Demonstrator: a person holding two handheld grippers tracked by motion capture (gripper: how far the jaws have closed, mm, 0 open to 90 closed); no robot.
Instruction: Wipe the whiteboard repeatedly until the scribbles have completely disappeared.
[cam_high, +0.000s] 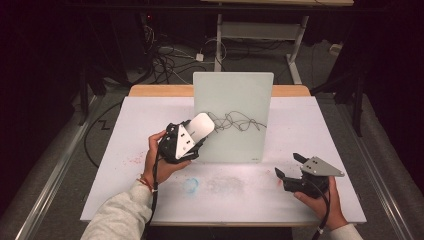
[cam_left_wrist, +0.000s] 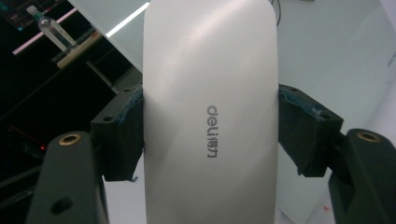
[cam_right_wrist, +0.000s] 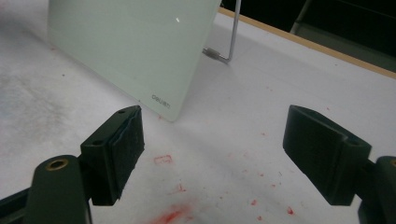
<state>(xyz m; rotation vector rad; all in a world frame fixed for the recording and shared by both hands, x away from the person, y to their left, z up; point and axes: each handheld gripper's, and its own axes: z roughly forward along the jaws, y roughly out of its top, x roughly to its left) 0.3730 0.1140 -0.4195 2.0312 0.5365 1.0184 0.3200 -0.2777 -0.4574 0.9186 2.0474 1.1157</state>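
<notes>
A pale green glass board (cam_high: 233, 112) stands tilted on the white table (cam_high: 310, 130), with a black scribble (cam_high: 235, 121) across its middle. My left gripper (cam_high: 192, 135) is shut on a white eraser block (cam_high: 201, 126), whose far end rests at the board's left side beside the scribble. In the left gripper view the white eraser (cam_left_wrist: 210, 112) with a grey logo sits clamped between both jaws. My right gripper (cam_high: 289, 166) is open and hovers low over the table at the front right, just off the board's lower right corner (cam_right_wrist: 163, 100), with nothing between its fingers.
Red marker smears (cam_right_wrist: 173, 214) dot the table under my right gripper, and a faint blue ring (cam_high: 190, 185) marks the front centre. A wire stand (cam_right_wrist: 229, 42) props the board from behind. Beyond the table's far edge lie cables (cam_high: 165, 60) and a desk frame (cam_high: 260, 30).
</notes>
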